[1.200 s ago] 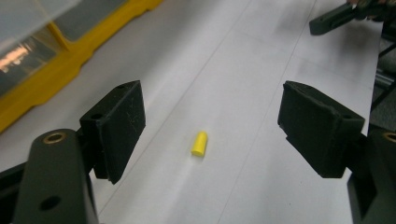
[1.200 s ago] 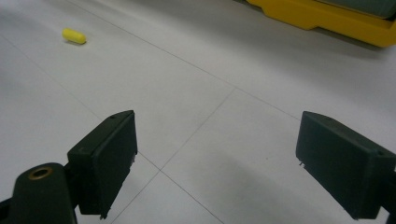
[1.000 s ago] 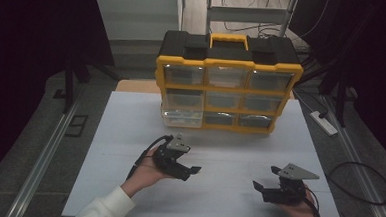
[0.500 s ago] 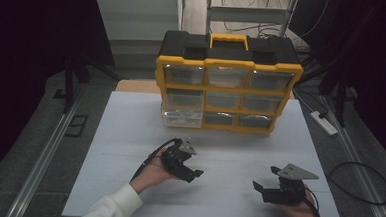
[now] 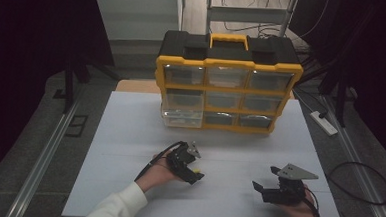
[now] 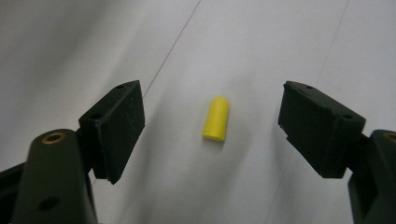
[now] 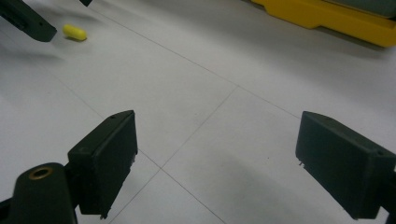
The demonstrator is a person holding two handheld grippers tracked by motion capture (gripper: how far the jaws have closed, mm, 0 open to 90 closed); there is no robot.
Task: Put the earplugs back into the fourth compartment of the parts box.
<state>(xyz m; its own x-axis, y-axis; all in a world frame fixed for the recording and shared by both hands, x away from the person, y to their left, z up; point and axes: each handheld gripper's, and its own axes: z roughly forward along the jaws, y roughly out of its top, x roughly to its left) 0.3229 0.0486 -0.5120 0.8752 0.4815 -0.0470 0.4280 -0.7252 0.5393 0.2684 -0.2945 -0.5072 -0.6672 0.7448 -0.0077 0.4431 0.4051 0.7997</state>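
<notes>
A small yellow capsule-shaped piece (image 6: 216,119) lies flat on the white table (image 5: 129,135). My left gripper (image 6: 215,103) hangs low over it, pointing down, with the jaws wide apart on either side and not touching it. In the high view my left gripper (image 5: 195,170) sits left of centre near the front. My right gripper (image 5: 258,190) rests at the front right, open and holding nothing. In the right gripper view its jaws (image 7: 222,130) frame bare table, with the yellow piece (image 7: 74,32) far off at the top left.
A yellow and black drawer organizer (image 5: 227,90) stands upright at the back of the table. Its bottom left clear drawer (image 5: 182,115) is pulled partly out. A white power strip (image 5: 324,123) lies beyond the right edge. Its yellow base (image 7: 327,18) shows ahead of the right gripper.
My left gripper has sunk toward the table and shifted a little right, tilting down over the yellow piece. The right gripper has stayed put.
</notes>
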